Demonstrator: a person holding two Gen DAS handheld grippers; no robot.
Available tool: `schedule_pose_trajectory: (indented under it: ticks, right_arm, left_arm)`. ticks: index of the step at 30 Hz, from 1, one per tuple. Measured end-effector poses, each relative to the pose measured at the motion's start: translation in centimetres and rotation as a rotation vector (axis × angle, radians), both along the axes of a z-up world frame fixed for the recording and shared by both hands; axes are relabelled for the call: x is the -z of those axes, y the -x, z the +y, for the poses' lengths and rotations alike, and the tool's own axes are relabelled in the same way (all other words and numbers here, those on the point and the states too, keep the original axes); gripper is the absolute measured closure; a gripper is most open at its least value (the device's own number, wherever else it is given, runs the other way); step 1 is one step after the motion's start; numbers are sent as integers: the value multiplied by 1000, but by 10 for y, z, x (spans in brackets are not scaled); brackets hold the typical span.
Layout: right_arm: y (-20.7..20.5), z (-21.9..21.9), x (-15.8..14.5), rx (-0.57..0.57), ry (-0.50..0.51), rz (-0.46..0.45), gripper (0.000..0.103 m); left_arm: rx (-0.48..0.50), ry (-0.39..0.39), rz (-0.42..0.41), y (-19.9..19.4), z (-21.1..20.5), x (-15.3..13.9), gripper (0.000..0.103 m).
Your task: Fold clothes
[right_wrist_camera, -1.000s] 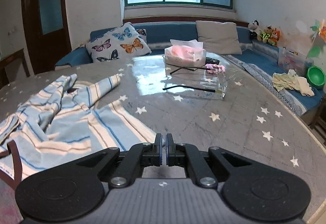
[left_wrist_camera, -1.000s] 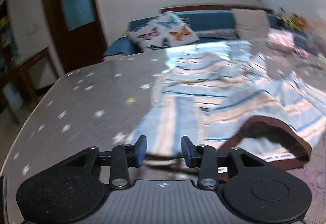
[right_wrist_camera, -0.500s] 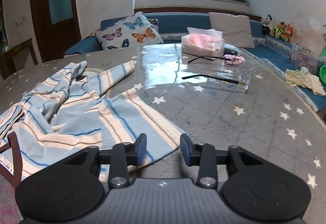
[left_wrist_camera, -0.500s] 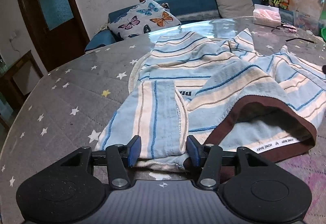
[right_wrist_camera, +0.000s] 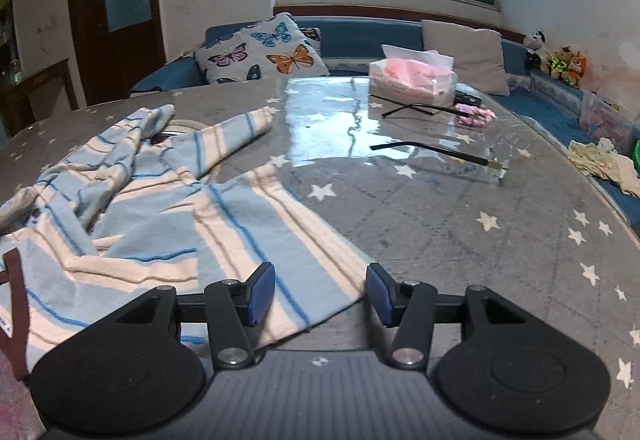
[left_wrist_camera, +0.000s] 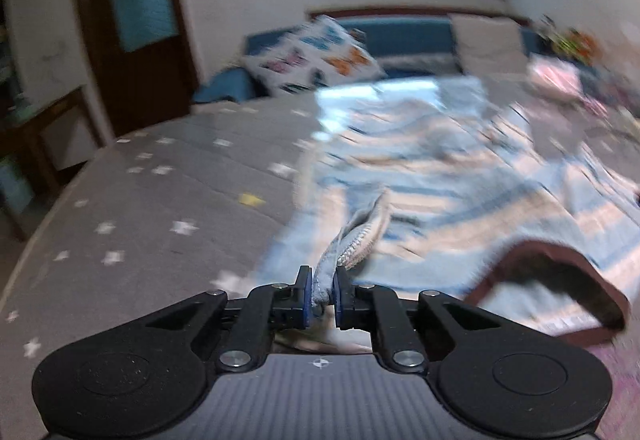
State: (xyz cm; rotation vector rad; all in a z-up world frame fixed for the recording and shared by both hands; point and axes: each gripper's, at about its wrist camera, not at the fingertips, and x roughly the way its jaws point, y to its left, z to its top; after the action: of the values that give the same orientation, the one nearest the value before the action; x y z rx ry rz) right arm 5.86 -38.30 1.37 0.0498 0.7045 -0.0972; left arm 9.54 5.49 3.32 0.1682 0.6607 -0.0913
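Left gripper point(left_wrist_camera: 320, 296) clamped on bunched sleeve edge of blue-and-cream striped cotton garment point(left_wrist_camera: 440, 200). Right gripper point(right_wrist_camera: 320, 294) spread wide, garment hem at eleven o'clock, grey star-printed tabletop point(right_wrist_camera: 480, 240) beneath.

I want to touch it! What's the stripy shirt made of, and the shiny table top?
The stripy shirt looks like soft knitted cotton: fuzzy, matte, crumpling in folds. The table top seems to be glass over a starry cloth: it mirrors the window.

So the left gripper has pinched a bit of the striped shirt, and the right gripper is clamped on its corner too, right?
Not quite. The left gripper has indeed pinched the striped shirt, but the right gripper is open, its jaws spread wide around the shirt's corner without clamping it. The right wrist view shows this.
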Motion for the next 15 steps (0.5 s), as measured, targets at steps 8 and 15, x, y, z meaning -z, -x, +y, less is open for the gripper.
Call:
schedule_pose_trajectory:
  ticks: [8,15]
  right_arm:
    - [-5,-16,7,40,-32,12,50]
    - [5,-13,3,22,-22,3,98]
  left_arm:
    - [-254,80,7,2,74,-11,93]
    - [-327,141,50,23,105,-7,93]
